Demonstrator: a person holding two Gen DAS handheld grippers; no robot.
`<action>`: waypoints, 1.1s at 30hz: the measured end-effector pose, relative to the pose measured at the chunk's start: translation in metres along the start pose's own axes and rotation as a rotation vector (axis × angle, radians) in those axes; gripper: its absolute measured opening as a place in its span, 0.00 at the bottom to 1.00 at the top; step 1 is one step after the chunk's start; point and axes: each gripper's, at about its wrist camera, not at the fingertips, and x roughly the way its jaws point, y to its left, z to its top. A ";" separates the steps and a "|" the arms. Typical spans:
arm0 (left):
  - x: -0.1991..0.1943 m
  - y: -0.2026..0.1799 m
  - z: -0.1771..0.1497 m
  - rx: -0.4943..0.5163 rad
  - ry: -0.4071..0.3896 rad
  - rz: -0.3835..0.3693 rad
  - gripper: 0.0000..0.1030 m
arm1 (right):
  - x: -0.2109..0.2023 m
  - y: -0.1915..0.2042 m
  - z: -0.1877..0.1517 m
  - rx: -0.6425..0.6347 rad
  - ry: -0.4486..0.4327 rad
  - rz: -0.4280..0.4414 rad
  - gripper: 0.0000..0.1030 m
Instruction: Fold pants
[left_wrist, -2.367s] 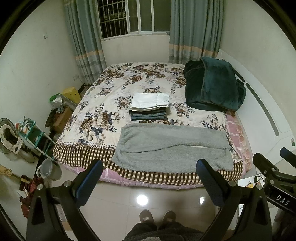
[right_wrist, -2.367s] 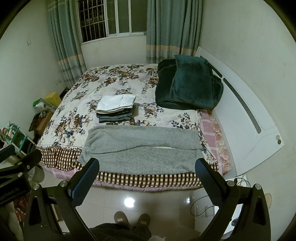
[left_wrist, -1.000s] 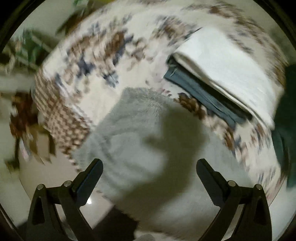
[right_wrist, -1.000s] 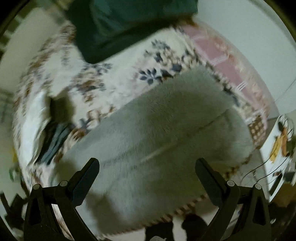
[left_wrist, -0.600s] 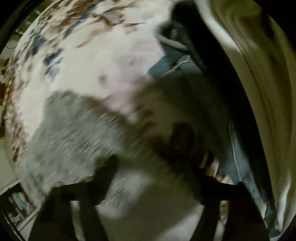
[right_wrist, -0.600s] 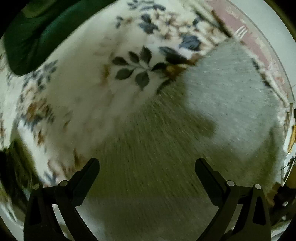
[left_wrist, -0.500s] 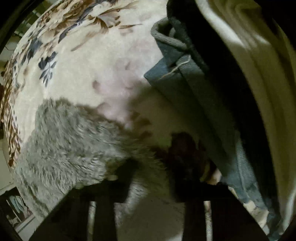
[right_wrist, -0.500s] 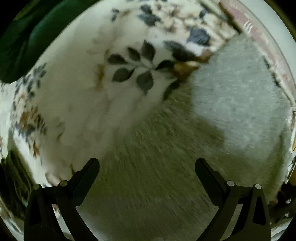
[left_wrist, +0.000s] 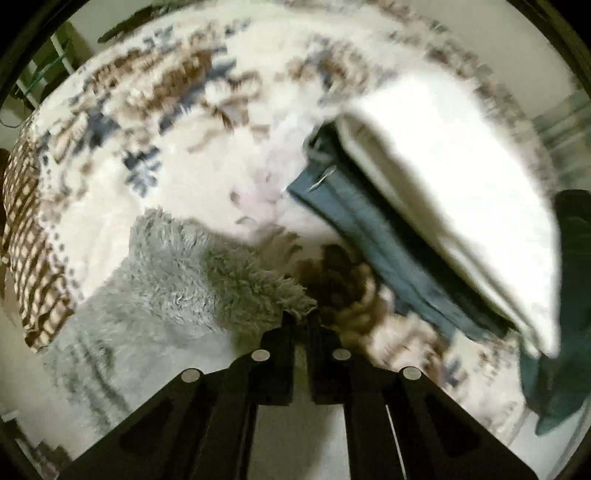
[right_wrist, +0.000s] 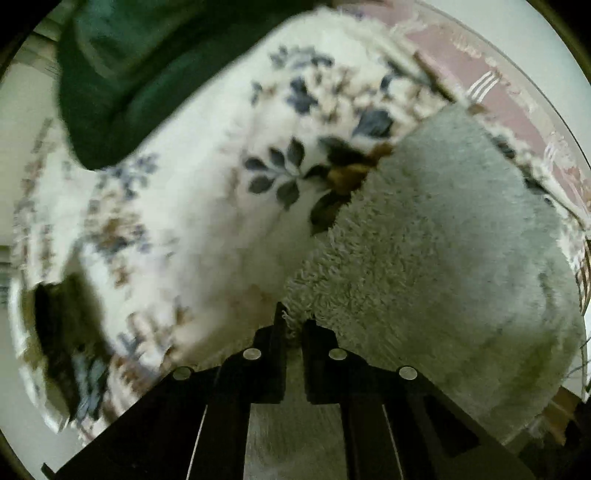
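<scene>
The grey fleece pants (left_wrist: 159, 295) lie flat on the floral bedspread (left_wrist: 177, 122). My left gripper (left_wrist: 301, 319) is shut on the far edge of the pants near one end. In the right wrist view the pants (right_wrist: 443, 258) fill the right half, and my right gripper (right_wrist: 293, 323) is shut on their far edge near the other end. The pinched edges rise slightly off the bedspread (right_wrist: 207, 229).
A stack of folded clothes, white (left_wrist: 454, 192) over blue jeans (left_wrist: 369, 243), lies just beyond the left gripper. A dark green blanket (right_wrist: 147, 66) is heaped beyond the right gripper. The checkered bed border (left_wrist: 26, 236) marks the near edge; a pink sheet (right_wrist: 498, 74) lies on the right.
Both grippers dropped from above the floor to the far edge of the pants. Both jaws went from wide open to shut on the fleece.
</scene>
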 end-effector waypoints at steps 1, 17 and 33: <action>-0.019 0.004 -0.006 0.012 -0.028 -0.019 0.03 | -0.022 -0.002 -0.009 -0.001 -0.015 0.027 0.06; -0.054 0.157 -0.186 0.071 -0.018 0.118 0.03 | -0.118 -0.243 -0.185 -0.072 0.068 0.066 0.06; -0.018 0.138 -0.237 0.138 -0.116 0.296 0.85 | -0.115 -0.227 -0.138 -0.367 -0.037 -0.073 0.94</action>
